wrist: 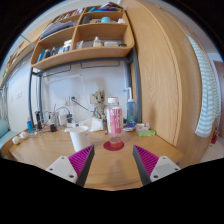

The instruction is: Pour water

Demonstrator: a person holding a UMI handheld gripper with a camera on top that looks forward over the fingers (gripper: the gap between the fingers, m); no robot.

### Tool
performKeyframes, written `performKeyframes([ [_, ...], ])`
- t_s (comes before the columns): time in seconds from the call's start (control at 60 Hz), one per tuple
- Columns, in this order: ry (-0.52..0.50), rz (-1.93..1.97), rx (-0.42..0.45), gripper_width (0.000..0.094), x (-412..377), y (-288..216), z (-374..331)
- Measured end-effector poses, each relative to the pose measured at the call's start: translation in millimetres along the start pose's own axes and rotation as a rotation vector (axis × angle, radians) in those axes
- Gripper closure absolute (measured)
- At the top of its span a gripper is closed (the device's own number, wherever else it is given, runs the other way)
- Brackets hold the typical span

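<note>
A clear water bottle with a pink-and-white label stands upright on the wooden table, beyond my fingers. A small red dish or cup sits just in front of it, ahead of the fingers. A white cup stands to the left of the bottle. My gripper is open and empty, with its magenta pads spread wide over bare tabletop, short of the red dish.
Wooden wall shelves with several items hang above. A tall wooden cabinet stands on the right. Small objects lie right of the bottle, and clutter sits along the table's back left.
</note>
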State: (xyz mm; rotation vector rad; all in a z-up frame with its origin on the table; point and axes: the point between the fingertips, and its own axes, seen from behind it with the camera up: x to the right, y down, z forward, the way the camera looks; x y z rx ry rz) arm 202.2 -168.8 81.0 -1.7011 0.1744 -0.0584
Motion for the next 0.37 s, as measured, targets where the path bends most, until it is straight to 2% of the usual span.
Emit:
performKeyframes([
  [0.367, -0.005, 0.015, 0.010, 0.0150, -2.1, -3.1, 1.3],
])
